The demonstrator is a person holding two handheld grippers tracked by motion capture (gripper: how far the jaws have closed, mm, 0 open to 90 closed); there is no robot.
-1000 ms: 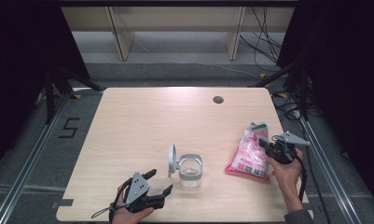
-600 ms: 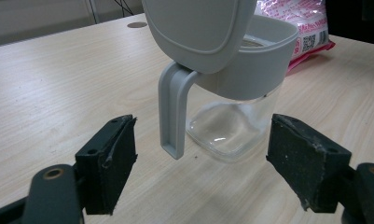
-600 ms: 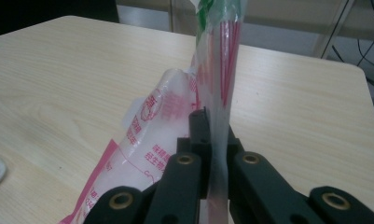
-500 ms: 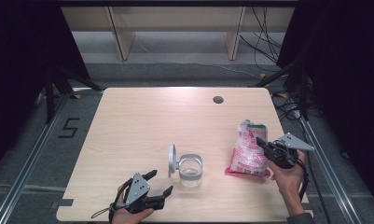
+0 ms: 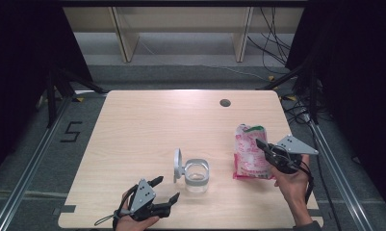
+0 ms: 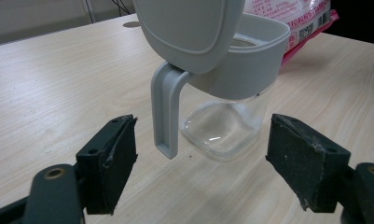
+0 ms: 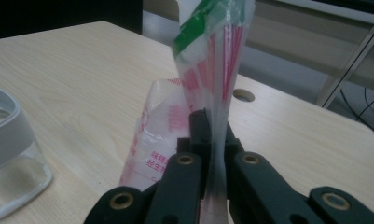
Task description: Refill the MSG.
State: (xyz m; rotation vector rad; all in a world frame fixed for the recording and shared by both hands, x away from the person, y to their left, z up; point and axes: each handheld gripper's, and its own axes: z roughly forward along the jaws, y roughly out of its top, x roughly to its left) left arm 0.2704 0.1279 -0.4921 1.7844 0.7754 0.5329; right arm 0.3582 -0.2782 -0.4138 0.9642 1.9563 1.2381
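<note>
My left claw (image 5: pixel 167 189) sits nearest me at the table's (image 5: pixel 147 125) front edge, its jaws spread wide apart with nothing between them. In the left gripper view the glass jar (image 6: pixel 224 123) stands just beyond those open jaws, upright on the wood, its grey collar on top and its grey lid (image 6: pixel 189 28) flipped up on the hinge so the mouth is free.

To the right, my right claw (image 5: pixel 261 144) is clamped tight on the pink-and-white bag (image 5: pixel 250 154). In the right gripper view the jaws pinch the thin plastic (image 7: pixel 212 140) of its side, and the bag's green-striped top (image 7: pixel 203 18) stands above them. The bag is raised on end, its bottom apparently still touching the table, well to the right of the jar. Farther off is the small round hole (image 5: pixel 225 102) in the tabletop, then the table's back edge.

I judge the work to be bringing the bag over the jar to fill it. The risks:

- I hold only a thin fold of film; if the contents shift, the plastic could slide out and the bag drop.
- The jar is not held. If the bag or my claw bumps the raised lid, the jar may tip or skid.
- The top looks open, so tilting early would spill onto the table.
</note>
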